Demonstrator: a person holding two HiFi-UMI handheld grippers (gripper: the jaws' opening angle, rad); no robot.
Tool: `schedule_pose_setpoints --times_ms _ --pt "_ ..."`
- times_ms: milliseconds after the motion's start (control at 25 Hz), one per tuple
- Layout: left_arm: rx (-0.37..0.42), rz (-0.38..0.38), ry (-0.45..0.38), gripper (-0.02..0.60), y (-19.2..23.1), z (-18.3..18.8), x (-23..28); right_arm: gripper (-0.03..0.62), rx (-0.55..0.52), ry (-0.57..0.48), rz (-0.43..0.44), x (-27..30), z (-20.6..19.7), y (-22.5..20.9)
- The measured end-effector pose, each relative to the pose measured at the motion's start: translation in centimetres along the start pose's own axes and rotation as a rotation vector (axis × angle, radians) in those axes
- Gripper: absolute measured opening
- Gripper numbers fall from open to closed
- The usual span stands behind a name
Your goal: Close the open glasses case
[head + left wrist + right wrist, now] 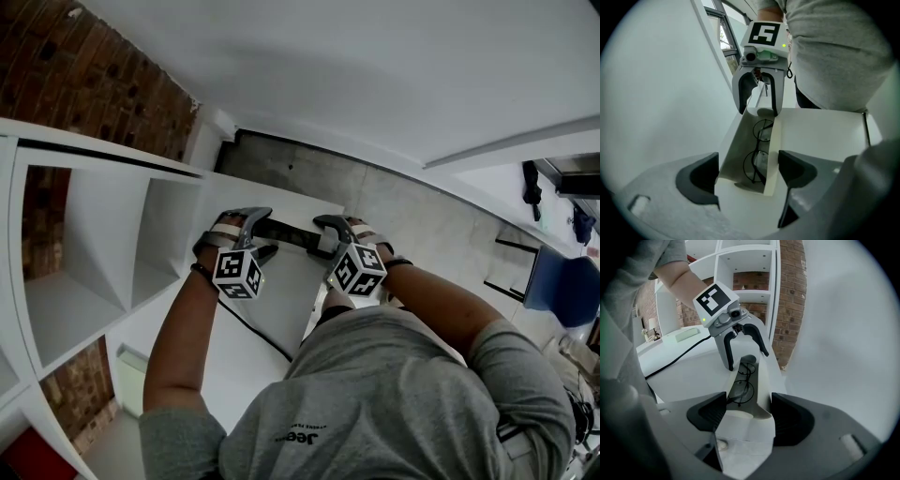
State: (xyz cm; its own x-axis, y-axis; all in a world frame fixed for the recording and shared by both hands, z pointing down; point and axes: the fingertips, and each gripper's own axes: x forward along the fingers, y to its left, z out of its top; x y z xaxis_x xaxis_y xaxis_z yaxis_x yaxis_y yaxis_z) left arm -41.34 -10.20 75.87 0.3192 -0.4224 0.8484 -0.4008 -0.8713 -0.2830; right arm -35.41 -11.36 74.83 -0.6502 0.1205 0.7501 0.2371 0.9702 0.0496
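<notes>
An open pale glasses case point(740, 140) lies on the white table point(246, 367), with black round-rimmed glasses point(757, 159) inside. In the head view it shows only as a dark strip point(289, 233) between the two grippers. My left gripper point(747, 173) straddles one end, a pad touching each raised side wall. My right gripper point(749, 416) grips the opposite end of the case point(754, 380) the same way, and the glasses point(743, 390) lie beyond its pads. Each gripper faces the other: right gripper point(758, 110), left gripper point(748, 361).
A white shelf unit point(94, 253) stands at the left against a brick wall point(84, 75). A black cable point(253, 328) runs across the table toward me. The table's far edge meets a grey floor point(375, 202). A blue chair point(562, 286) is at the right.
</notes>
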Motion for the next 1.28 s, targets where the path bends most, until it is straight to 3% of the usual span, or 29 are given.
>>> schedule_pose_setpoints --times_ms 520,720,800,840,880,960,1280 --pt "-0.019 0.083 0.036 0.308 -1.2 -0.3 -0.5 0.237 -0.076 0.032 -0.035 -0.2 0.1 1.4" --pt "0.027 0.066 0.09 0.287 -2.3 -0.8 -0.7 0.212 -0.099 0.036 -0.045 -0.1 0.1 1.8" --pt "0.03 0.004 0.117 0.29 -2.9 -1.0 -0.8 0.218 -0.112 0.069 -0.003 0.1 -0.2 2.5" --pt "0.051 -0.028 0.14 0.289 -3.2 -1.2 -0.9 0.27 -0.127 0.097 0.032 0.2 -0.5 3.2" --pt "0.073 -0.05 0.16 0.242 -3.6 -1.5 -0.9 0.302 -0.145 0.122 0.062 0.4 -0.9 3.8" --pt "0.077 -0.057 0.166 0.259 -4.1 -1.7 -0.8 0.357 -0.169 0.145 0.085 0.6 -1.3 4.6" --pt "0.014 -0.035 0.126 0.259 -3.9 -1.4 -0.8 0.357 -0.112 0.141 0.08 0.7 -1.1 4.2"
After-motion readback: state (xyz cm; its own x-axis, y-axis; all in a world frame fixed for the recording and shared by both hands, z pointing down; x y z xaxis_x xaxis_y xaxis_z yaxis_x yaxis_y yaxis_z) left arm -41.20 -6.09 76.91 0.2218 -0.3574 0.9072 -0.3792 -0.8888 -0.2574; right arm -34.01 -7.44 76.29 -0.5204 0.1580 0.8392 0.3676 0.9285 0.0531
